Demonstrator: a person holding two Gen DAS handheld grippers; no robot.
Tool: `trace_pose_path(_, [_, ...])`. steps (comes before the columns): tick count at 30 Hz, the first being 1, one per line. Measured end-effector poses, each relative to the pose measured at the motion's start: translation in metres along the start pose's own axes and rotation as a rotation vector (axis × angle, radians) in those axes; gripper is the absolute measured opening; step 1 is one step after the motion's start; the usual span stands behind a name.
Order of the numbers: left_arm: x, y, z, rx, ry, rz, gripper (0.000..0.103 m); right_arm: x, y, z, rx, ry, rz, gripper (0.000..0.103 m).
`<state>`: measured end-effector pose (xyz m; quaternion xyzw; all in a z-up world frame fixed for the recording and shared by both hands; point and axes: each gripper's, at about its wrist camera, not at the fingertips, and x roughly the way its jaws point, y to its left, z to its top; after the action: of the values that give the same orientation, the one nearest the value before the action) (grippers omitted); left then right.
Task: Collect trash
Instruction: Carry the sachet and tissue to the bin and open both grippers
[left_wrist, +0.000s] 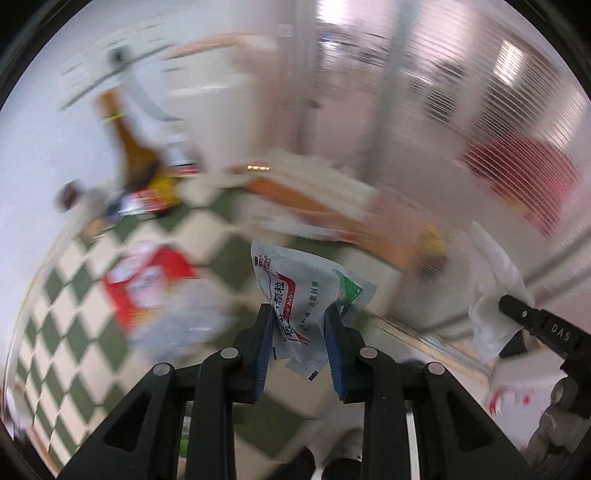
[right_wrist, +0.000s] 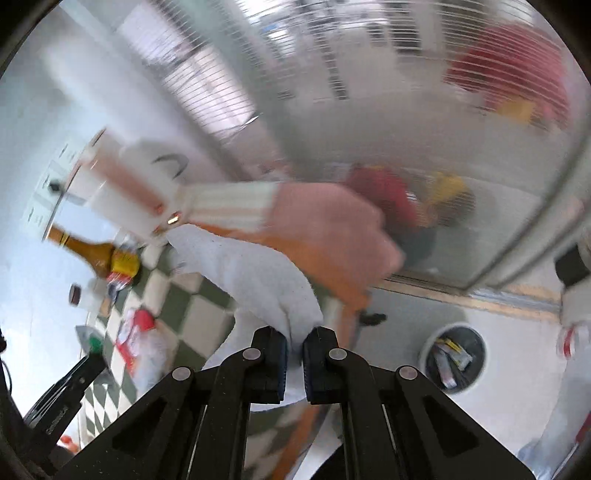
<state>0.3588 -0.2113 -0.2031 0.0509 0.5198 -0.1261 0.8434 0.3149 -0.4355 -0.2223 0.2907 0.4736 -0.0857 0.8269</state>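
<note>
Left gripper (left_wrist: 297, 314) is clamped on a packet (left_wrist: 303, 291); right gripper (right_wrist: 294, 338) pinches a tissue (right_wrist: 258, 280). Only the right view shows the trash bin (right_wrist: 428, 349), on the floor right of the tissue.

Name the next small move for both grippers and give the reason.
Probably carry both over the round waste bin on the floor before letting go. The left gripper pinches a printed sachet, the right gripper a white tissue, and the bin already holds similar wrappers.

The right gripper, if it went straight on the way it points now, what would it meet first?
Probably the pink seat of the stool just beyond the white tissue that the right gripper pinches; blur leaves depth unclear. The bin lies off to the right.
</note>
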Motion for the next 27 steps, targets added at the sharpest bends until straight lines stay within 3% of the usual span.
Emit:
trace_pose_path(7, [0.058, -0.152, -0.031, 0.215, 0.126, -0.151, 0.024, -0.025, -0.166, -0.040, 0.234, -0.001, -0.134, 0.007])
trace_pose_path(12, [0.167, -0.237, -0.090, 0.295, 0.323, -0.227, 0.024, 0.016, -0.291, -0.096, 0.411, 0.075, -0.205, 0.007])
trace_pose_path(18, [0.350, -0.295, -0.180, 0.309, 0.556, -0.238, 0.024, 0.135, -0.422, -0.178, 0.577, 0.207, -0.207, 0.007])
trace_pose_path(22, [0.440, -0.321, -0.231, 0.348, 0.640, -0.218, 0.026, 0.230, -0.485, -0.223, 0.628, 0.269, -0.199, 0.007])
trace_pose_path(25, [0.488, -0.343, -0.266, 0.387, 0.686, -0.202, 0.032, 0.289, -0.521, -0.248, 0.644, 0.297, -0.195, 0.007])
trace_pose_path(27, [0.506, -0.354, -0.281, 0.416, 0.686, -0.192, 0.050, 0.318, -0.536, -0.256, 0.642, 0.315, -0.197, 0.007])
